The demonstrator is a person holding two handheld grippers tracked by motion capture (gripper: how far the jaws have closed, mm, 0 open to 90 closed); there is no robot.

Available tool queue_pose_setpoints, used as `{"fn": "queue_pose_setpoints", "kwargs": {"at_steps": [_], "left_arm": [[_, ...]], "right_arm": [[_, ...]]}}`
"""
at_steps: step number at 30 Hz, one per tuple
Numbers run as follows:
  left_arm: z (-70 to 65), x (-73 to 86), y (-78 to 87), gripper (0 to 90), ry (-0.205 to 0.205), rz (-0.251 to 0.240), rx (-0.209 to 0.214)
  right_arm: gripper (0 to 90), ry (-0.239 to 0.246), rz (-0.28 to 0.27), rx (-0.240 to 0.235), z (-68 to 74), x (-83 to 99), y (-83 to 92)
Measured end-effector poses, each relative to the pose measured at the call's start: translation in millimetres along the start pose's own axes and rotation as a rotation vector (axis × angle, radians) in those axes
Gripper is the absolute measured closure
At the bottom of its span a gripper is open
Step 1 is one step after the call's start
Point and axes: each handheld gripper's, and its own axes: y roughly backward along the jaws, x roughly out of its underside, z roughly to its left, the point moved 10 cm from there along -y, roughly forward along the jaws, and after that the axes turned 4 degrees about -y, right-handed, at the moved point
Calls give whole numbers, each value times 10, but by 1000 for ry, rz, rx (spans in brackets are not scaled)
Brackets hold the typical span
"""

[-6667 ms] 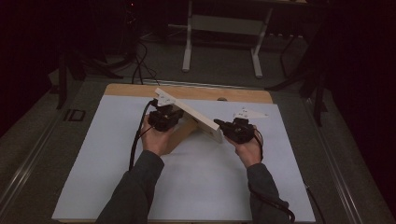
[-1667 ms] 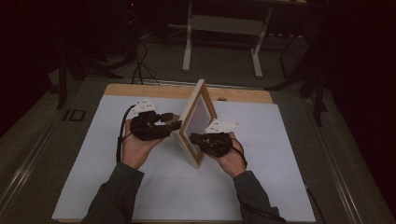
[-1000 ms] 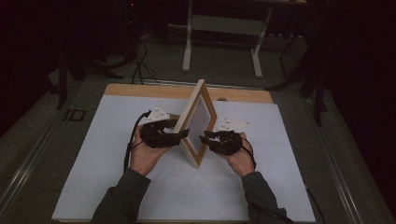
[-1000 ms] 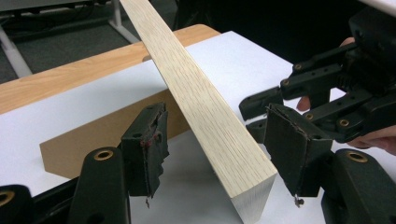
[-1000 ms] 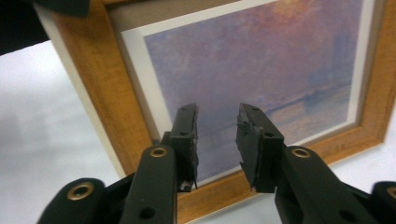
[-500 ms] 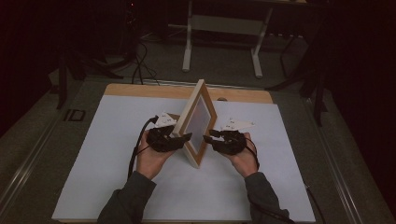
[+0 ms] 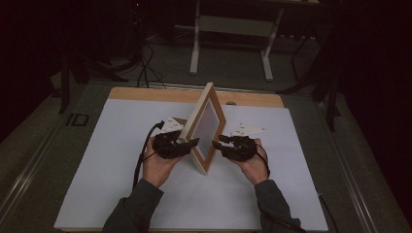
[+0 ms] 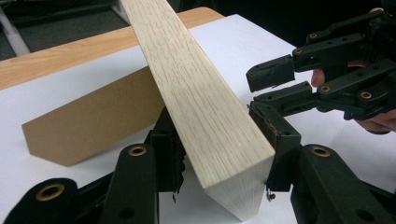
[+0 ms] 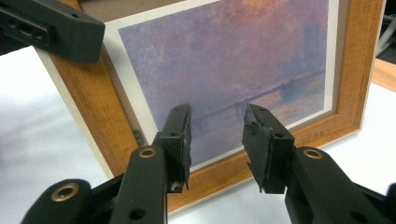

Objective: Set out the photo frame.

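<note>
The left hand-held gripper (image 8: 219, 154) has just been closing its jaws, and now they squeeze the near edge of the wooden picture frame (image 8: 201, 102) from both sides. So the frame now looks held firmly enough to be stood up or moved. A little earlier this hand was off to the side of the frame; now it is right up against it. The right hand-held gripper (image 9: 217, 140) has been opening a bit. Its jaws stand apart with nothing between them, pointing at the painting (image 9: 233, 60) on the front of the frame.

The frame stands on its edge on the white counter (image 7: 111, 145), between the two hands, leaning a little. A brown cardboard stand (image 8: 88, 121) sticks out behind it.

I cannot tell if the stand is holding the frame up. The painting is too soft to make out well. The room past the counter is dark.
</note>
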Motion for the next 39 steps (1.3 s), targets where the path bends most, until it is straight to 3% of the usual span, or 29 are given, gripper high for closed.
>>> {"fn": "queue_pose_setpoints", "kwargs": {"at_steps": [15, 24, 36, 39], "left_arm": [[162, 15, 70, 651, 49, -14, -18], [266, 24, 106, 668, 53, -20, -11], [349, 48, 162, 669, 24, 2, 48], [366, 55, 185, 672, 13, -3, 87]], "right_arm": [[613, 1, 3, 6, -21, 19, 4], [614, -1, -2, 12, -36, 23, 11], [613, -8, -11, 32, -83, 8, 25], [613, -6, -8, 38, -95, 17, 25]]}}
